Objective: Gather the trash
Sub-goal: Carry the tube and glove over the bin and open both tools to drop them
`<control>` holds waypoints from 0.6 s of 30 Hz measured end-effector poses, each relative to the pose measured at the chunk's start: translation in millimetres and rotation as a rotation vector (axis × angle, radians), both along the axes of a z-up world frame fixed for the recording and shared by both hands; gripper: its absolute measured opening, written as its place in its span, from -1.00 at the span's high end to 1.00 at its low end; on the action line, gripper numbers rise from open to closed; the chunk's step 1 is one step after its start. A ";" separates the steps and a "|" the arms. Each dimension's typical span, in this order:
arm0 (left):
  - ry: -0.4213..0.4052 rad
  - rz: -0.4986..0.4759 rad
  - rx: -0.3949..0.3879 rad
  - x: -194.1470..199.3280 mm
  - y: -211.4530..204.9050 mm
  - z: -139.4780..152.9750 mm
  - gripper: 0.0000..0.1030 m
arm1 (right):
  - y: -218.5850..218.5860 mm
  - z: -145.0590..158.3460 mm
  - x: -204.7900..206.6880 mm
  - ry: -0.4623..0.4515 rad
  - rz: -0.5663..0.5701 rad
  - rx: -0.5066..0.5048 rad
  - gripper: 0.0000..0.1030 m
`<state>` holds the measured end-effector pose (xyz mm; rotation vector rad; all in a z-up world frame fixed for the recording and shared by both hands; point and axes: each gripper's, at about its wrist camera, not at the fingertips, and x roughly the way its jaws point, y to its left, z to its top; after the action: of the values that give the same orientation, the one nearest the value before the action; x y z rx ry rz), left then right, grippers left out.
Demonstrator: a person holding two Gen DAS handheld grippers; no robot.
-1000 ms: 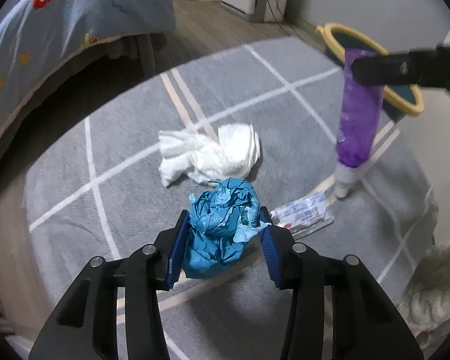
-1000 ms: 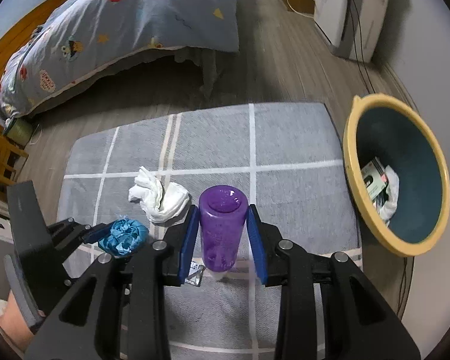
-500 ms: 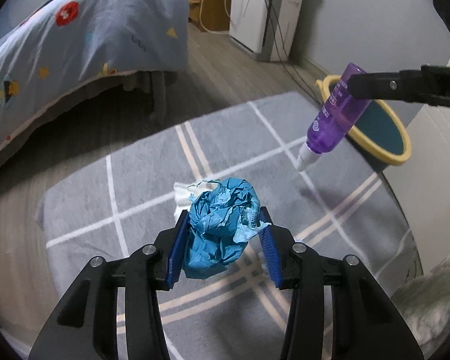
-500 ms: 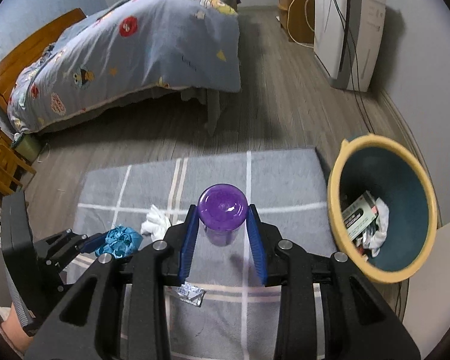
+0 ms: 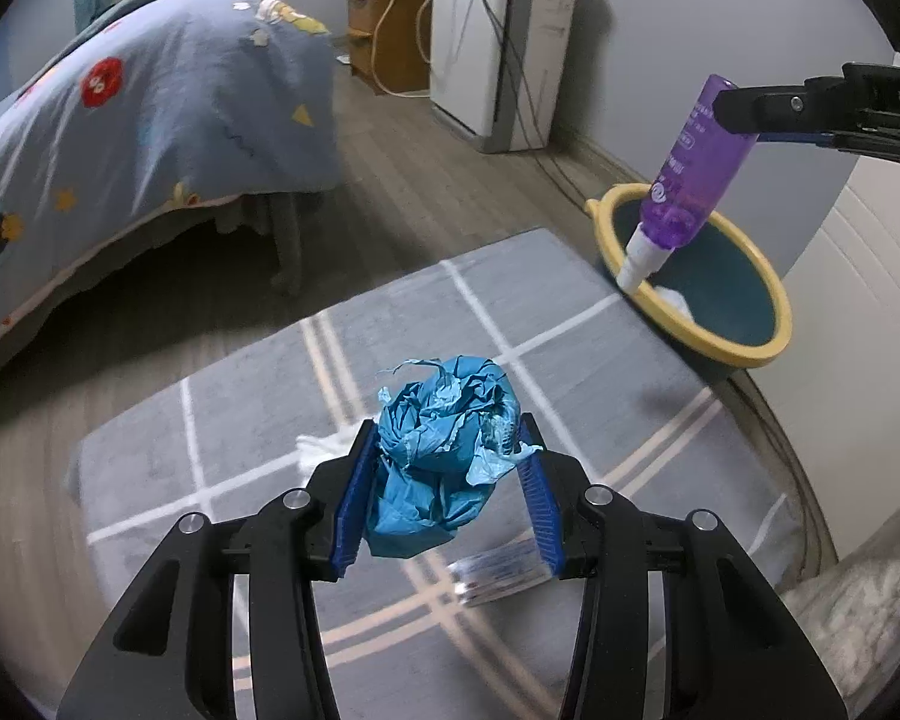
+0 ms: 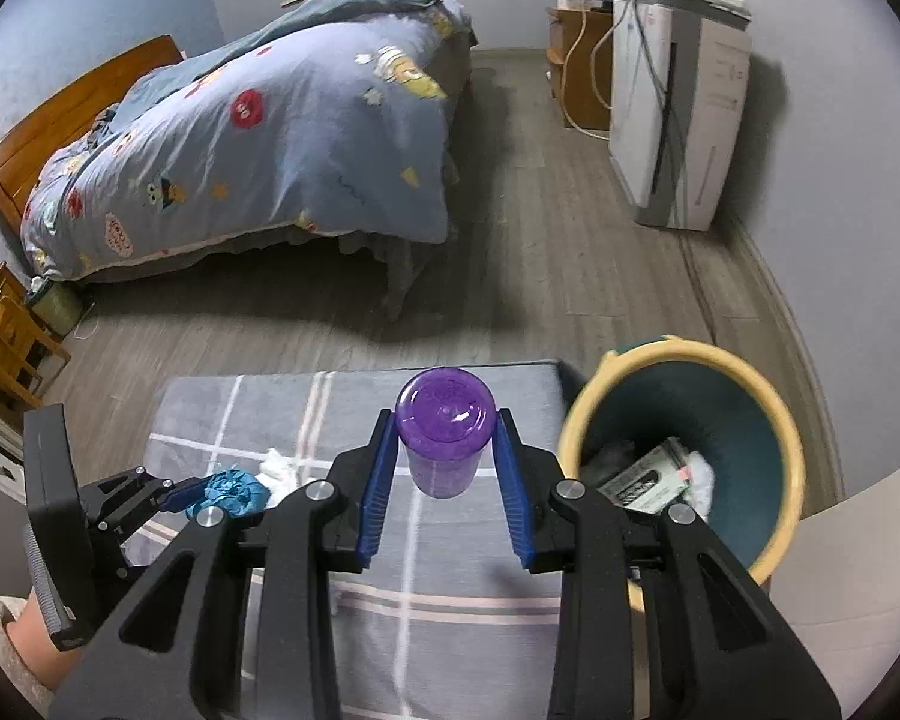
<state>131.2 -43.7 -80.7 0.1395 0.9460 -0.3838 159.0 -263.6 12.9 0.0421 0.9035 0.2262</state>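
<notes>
Above the grey rug (image 6: 480, 606), both grippers hang in the air with trash in their jaws. Between the rug's far edge and the bed (image 6: 258, 138) runs a wide strip of bare wooden floor (image 6: 510, 276), open from side to side. At the rug's right corner stands the bin (image 6: 792, 462), its yellow rim just beside the rug's edge; inside lie a small box (image 6: 648, 474) and white paper. Right of the bin a pale wall closes that side.

The right gripper (image 6: 447, 462) is clamped on a purple bottle (image 6: 444, 420), the blue pads pressing its sides. In the left view the bottle (image 5: 690, 174) hangs tilted, white cap (image 5: 639, 258) down, in front of the bin's near rim (image 5: 750, 354).

The left gripper (image 5: 447, 480) is clamped on a crumpled blue paper ball (image 5: 444, 450), held well above the rug (image 5: 630, 432) and left of the bin. Under it, partly hidden, lie a white tissue (image 5: 321, 447) and a small flat packet (image 5: 498, 570) on the rug.

Farther back, a white appliance (image 6: 678, 120) with trailing cables stands against the wall, a wooden cabinet (image 6: 576, 60) beside it. A wooden chair (image 6: 6, 348) sits at the left, near the bed's corner.
</notes>
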 end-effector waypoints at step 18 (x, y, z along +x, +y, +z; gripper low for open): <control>-0.033 -0.188 0.038 7.4 -113.7 8.0 0.09 | -154.7 6.2 15.1 0.002 -0.253 0.001 0.37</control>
<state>138.6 -157.4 -72.7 0.2702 0.9103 -0.5356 174.1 -418.4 19.0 0.1569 0.8907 -0.0089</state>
